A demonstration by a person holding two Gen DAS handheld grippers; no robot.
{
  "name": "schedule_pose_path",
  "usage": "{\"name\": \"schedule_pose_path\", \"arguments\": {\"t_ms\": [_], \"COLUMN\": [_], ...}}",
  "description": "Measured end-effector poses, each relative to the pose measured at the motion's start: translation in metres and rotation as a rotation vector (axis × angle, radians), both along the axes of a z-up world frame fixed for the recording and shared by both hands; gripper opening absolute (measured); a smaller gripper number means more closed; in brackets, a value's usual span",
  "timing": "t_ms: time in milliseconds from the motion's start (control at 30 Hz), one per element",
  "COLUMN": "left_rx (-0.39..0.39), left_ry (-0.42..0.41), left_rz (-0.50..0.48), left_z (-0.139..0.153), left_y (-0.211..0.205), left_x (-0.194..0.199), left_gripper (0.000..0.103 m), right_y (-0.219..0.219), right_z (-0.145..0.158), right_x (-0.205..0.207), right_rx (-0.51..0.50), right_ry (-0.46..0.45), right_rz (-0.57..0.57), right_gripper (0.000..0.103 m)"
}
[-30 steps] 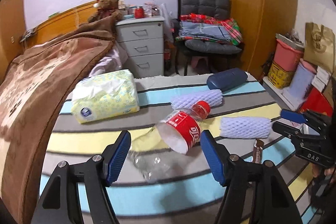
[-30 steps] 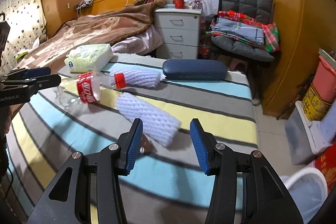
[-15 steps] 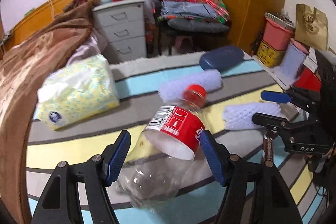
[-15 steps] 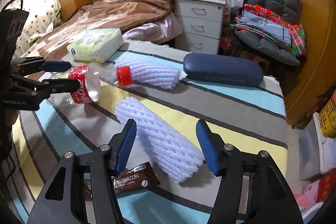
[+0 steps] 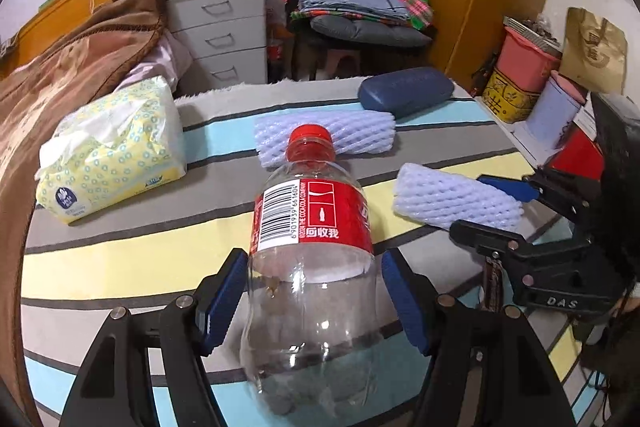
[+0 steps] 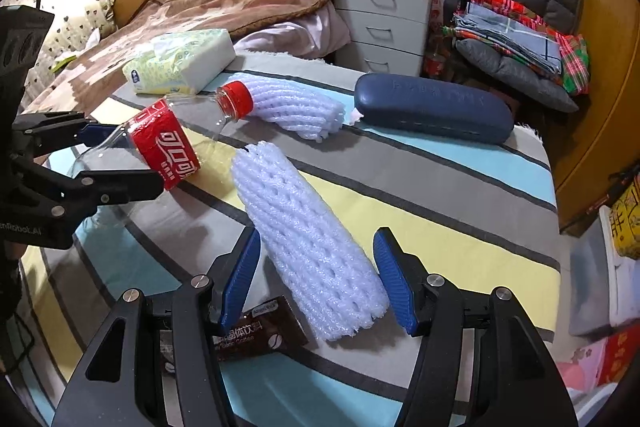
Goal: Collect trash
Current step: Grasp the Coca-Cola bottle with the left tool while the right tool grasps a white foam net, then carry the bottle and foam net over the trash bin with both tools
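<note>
An empty clear cola bottle (image 5: 312,251) with a red label and red cap lies on the striped bed cover. My left gripper (image 5: 310,301) is open, its jaws on either side of the bottle's lower body; it also shows in the right wrist view (image 6: 120,157). My right gripper (image 6: 316,279) is open, its jaws on either side of a white foam net sleeve (image 6: 308,243), also seen in the left wrist view (image 5: 456,201). A second foam sleeve (image 6: 292,107) lies behind the bottle's cap. A brown coffee sachet (image 6: 248,333) lies under my right gripper.
A tissue pack (image 5: 112,151) lies at the left of the cover, a dark blue glasses case (image 6: 432,109) at the far edge. A brown blanket (image 5: 60,87) covers the bed's left side. Drawers (image 5: 228,27), a chair with clothes (image 5: 360,7) and bins (image 5: 528,59) stand beyond.
My left gripper has moved forward so the bottle now lies between its jaws. My right gripper has moved forward over the near foam sleeve, which now lies between its jaws.
</note>
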State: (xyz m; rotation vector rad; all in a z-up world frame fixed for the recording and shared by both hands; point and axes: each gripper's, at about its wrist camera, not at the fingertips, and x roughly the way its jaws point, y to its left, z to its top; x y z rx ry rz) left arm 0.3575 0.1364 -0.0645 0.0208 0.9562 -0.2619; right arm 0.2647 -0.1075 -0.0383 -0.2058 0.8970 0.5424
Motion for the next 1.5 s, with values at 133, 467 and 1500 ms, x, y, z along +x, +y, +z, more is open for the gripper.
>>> {"name": "schedule_pose_path", "arguments": {"t_ms": [133, 467, 1500], "left_rx": [-0.019, -0.008, -0.028], "left_ry": [0.002, 0.033, -0.11], "left_rz": [0.017, 0.035, 0.028], "left_z": [-0.002, -0.009, 0.052], "left_y": [-0.001, -0.01, -0.055], "left_x": [0.005, 0.011, -0.067], "left_gripper": [0.069, 0.062, 0.062], "right_y": [-0.002, -0.005, -0.033], "right_z": [-0.002, -0.002, 0.039], "right_x": [0.002, 0.001, -0.048], "right_rx": [0.02, 0.037, 0.104], "right_ry": [0.021, 0.009, -0.13], "right_rz": [-0.021, -0.053, -0.15], "right_gripper": [0.057, 0.03, 0.024]}}
